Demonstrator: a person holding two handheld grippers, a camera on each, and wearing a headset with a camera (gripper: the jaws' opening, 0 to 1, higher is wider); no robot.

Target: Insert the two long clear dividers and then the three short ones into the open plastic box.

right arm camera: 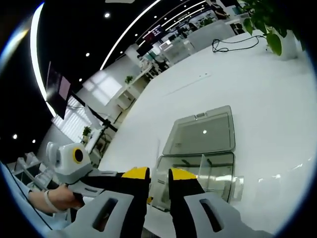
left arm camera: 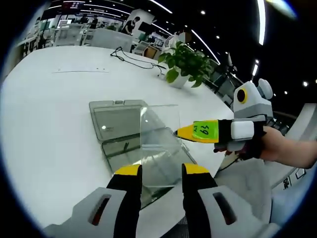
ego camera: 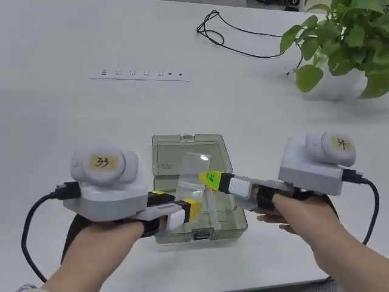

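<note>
Head view: An open plastic box [ego camera: 159, 152] lies at centre frame on a white table [ego camera: 61, 121], its lid folded flat toward the top of the frame and its base toward the bottom. A clear divider [ego camera: 197, 167] is held above the base between two hand-held grippers. The left gripper [ego camera: 185, 210] reaches in from lower left and the right gripper [ego camera: 209, 178] from the right. A potted plant [ego camera: 343, 36] fills the upper right corner, a black cable [ego camera: 243, 42] loops beside it, and a white strip [ego camera: 140, 74] lies at upper left.

Left gripper view: The left gripper [left arm camera: 162, 171] rises from the bottom edge with its jaws set wide apart. The divider [left arm camera: 159, 134] stands face-on at centre, with its lower end between them. Whether the jaws press on its sides cannot be told. The right gripper [left arm camera: 190, 132] enters from the right, its yellow tip at the sheet's right edge, with a hand [left arm camera: 277, 146] behind it. The box [left arm camera: 116, 119] lies open behind and beneath the sheet, and the plant [left arm camera: 185, 62] stands top centre.

Right gripper view: The right gripper [right arm camera: 159, 174] is clenched to a narrow gap at bottom centre. The divider [right arm camera: 159, 151] shows edge-on as a thin line rising from between the jaws, which grasp it. The box [right arm camera: 203, 131] sits right of centre with its lid uppermost. The left gripper's grey body is at lower left.
</note>
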